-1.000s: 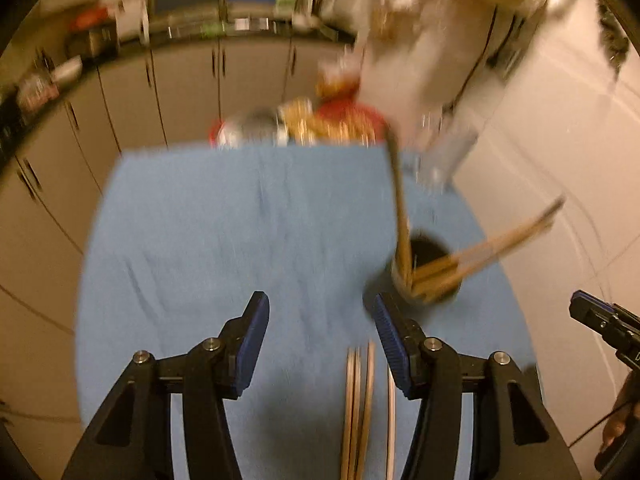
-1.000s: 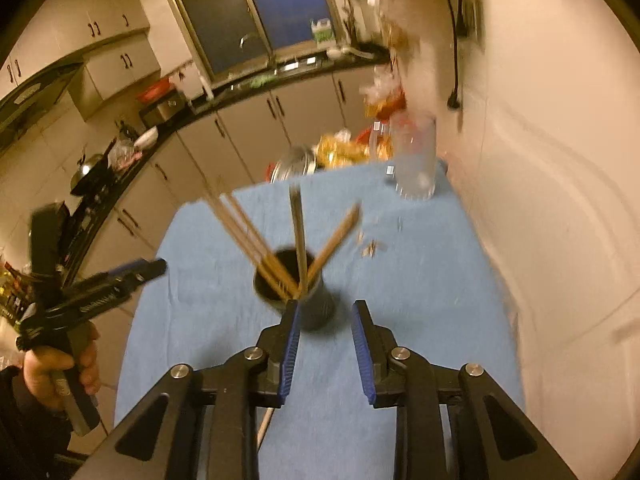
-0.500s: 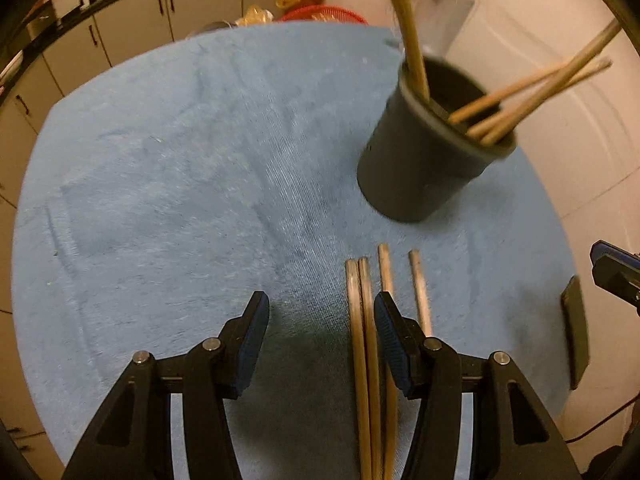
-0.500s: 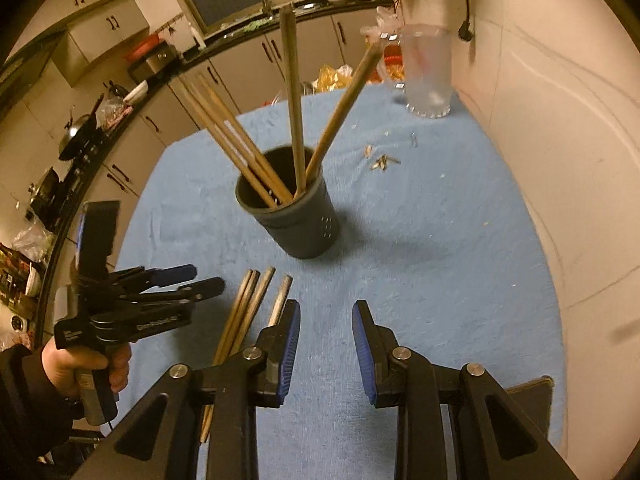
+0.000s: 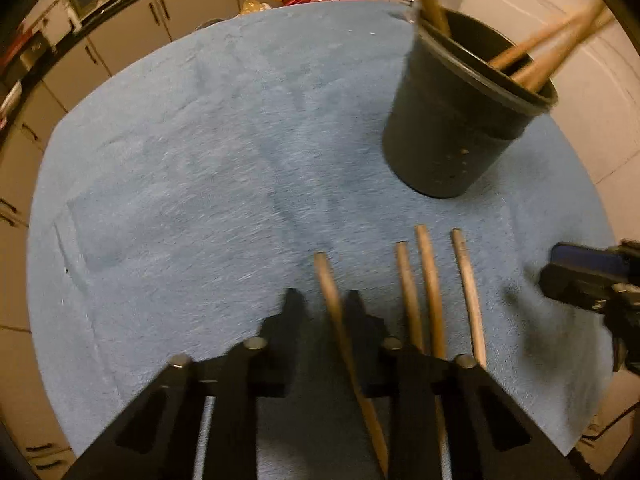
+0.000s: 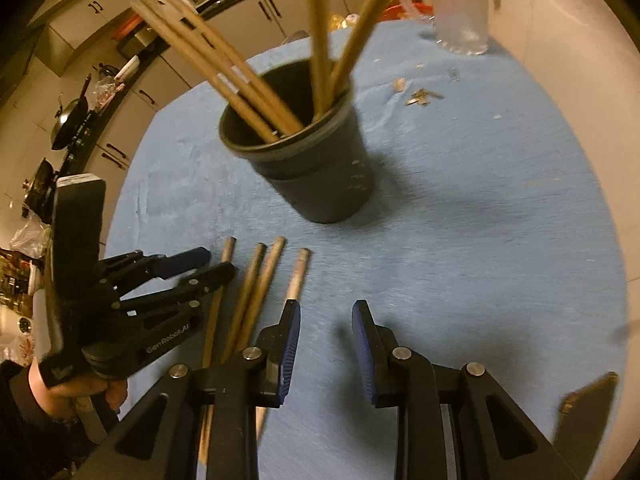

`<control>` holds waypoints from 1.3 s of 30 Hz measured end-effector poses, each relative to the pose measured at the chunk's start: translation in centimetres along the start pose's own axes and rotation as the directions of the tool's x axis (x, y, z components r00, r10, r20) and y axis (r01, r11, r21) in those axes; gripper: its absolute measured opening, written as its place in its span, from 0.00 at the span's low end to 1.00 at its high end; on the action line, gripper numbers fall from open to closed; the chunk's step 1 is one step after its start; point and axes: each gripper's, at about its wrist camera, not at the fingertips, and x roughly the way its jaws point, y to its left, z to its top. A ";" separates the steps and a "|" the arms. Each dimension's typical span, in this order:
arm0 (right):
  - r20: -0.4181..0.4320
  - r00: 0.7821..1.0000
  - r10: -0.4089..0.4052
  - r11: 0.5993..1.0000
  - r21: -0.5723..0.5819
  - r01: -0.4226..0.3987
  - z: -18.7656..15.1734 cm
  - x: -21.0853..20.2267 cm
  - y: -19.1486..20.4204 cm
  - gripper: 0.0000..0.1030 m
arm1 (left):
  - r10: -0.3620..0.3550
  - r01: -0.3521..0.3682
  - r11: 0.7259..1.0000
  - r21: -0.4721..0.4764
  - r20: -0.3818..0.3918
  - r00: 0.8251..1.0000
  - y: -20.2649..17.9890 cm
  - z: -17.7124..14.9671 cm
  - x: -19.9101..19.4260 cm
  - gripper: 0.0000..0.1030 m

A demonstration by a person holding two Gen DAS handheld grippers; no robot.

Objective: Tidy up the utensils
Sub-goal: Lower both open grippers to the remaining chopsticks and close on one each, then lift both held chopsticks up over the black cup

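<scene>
A dark round holder [image 5: 460,120] [image 6: 316,168] stands on the blue cloth with several wooden chopsticks [image 6: 224,64] leaning in it. More chopsticks lie flat on the cloth in front of it. My left gripper [image 5: 326,308] [image 6: 208,266] is closed around the leftmost chopstick [image 5: 332,304] [image 6: 218,292], low at the cloth. Three other chopsticks [image 5: 432,292] [image 6: 264,280] lie to its right. My right gripper [image 6: 326,320] is open and empty, just right of the lying chopsticks; its tip shows in the left wrist view [image 5: 584,268].
The blue cloth [image 6: 480,200] covers the table, which ends at a wall on the right. A clear glass jug [image 6: 460,12] and small scraps [image 6: 420,98] sit at the back right. Kitchen cabinets and a counter lie behind. A dark flat object [image 6: 588,412] rests near the front right edge.
My left gripper has dropped lower and closed its jaws on the leftmost chopstick, which now lies apart from the other three. My right gripper has moved closer to the table and stays open.
</scene>
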 end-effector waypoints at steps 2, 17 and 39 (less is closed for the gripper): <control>-0.008 1.000 0.004 1.000 -0.007 -0.004 0.1 0.9 0.5 0.29 | -0.030 0.030 0.999 -0.031 -0.008 1.000 1.4 -0.4 0.0 0.09; 0.017 0.989 -0.144 0.987 -0.075 0.145 1.3 5.8 4.1 0.14 | -0.139 0.132 0.975 -0.176 -0.022 0.990 6.0 -2.3 -0.3 0.07; 0.163 0.986 0.024 0.990 -0.142 -0.001 0.0 -5.6 5.7 0.08 | -0.136 0.194 0.944 -0.266 0.221 0.966 3.9 1.5 -7.6 0.06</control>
